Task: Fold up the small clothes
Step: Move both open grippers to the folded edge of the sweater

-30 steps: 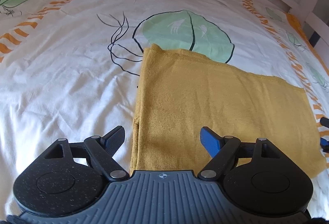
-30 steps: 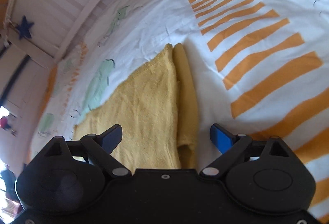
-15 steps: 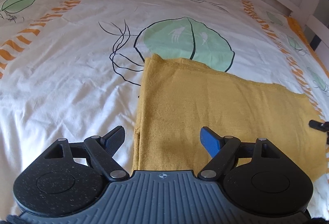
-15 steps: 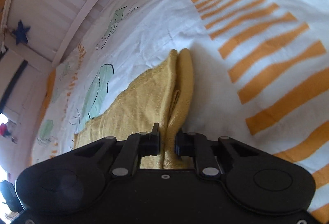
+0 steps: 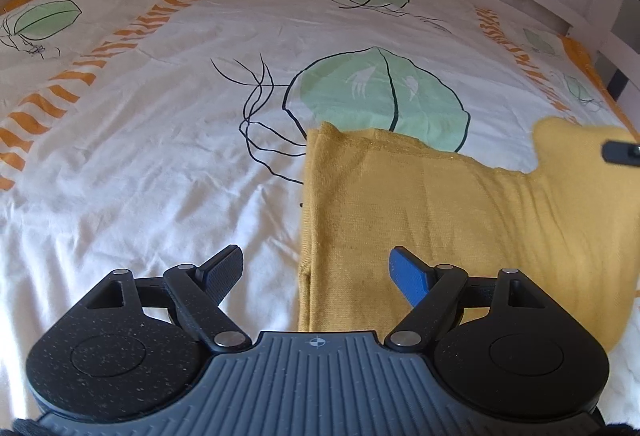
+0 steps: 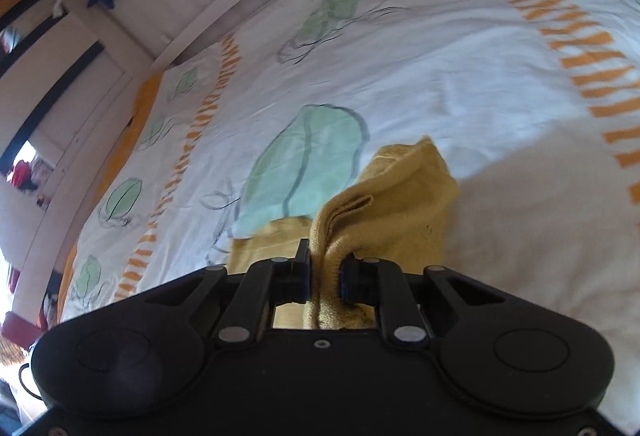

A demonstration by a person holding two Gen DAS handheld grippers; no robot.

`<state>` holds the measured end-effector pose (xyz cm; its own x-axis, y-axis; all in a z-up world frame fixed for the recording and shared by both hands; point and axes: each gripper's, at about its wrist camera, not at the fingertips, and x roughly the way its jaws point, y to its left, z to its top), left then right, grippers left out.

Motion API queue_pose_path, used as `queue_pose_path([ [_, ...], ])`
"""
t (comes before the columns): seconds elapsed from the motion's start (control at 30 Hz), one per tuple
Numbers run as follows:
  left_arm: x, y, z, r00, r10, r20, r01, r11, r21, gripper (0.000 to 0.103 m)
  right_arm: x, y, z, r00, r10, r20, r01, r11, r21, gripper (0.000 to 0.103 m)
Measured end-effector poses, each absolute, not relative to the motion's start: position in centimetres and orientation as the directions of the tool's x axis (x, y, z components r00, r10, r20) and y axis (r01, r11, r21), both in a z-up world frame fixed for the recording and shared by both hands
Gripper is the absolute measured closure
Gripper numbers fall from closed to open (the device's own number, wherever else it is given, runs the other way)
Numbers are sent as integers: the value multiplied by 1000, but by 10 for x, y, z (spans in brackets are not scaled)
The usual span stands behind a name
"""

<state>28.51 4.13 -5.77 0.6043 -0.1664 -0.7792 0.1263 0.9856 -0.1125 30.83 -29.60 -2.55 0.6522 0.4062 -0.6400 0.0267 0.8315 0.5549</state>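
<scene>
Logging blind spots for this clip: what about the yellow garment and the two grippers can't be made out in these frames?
- Yellow garment: near edge hidden behind the left gripper body in the left wrist view; garment type unclear.
- Right gripper: in the left wrist view only a dark tip shows, the rest cut off by the right edge.
- Bedsheet: far print blurred in the right wrist view.

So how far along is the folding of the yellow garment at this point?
Done: the yellow garment lies mostly flat on the bedsheet, its left edge already doubled over. In hand: the right gripper is shut on the garment's right end and holds it lifted off the sheet. Left: carrying that end across and laying it down; the left gripper is open, holding nothing.
</scene>
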Motion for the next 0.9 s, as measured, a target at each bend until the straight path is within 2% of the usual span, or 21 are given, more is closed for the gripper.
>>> queue_pose_path([
  [0.3, 288, 71, -65, 601, -160, -783, 89, 987, -134, 24, 342, -182, -48, 562, 460, -687, -93, 861, 500, 82],
  [0.43, 291, 87, -66, 597, -156, -787, 51, 986, -157, 24, 349, -144, -70, 516, 412, -751, -106, 900, 422, 81],
  [0.53, 293, 95, -64, 602, -157, -783, 35, 985, -171, 24, 353, -126, -85, 487, 380, -786, -106, 919, 379, 76],
  [0.63, 293, 102, -62, 610, -153, -778, 21, 984, -177, 24, 355, -125, -92, 479, 417, -772, -81, 897, 434, 66],
  [0.77, 293, 107, -60, 615, -151, -774, 6, 982, -187, 24, 357, -126, -77, 500, 518, -694, -106, 832, 545, 66],
  [0.9, 293, 107, -60, 619, -157, -770, 10, 981, -192, 24, 354, -137, -54, 545, 540, -641, -136, 812, 568, 66],
])
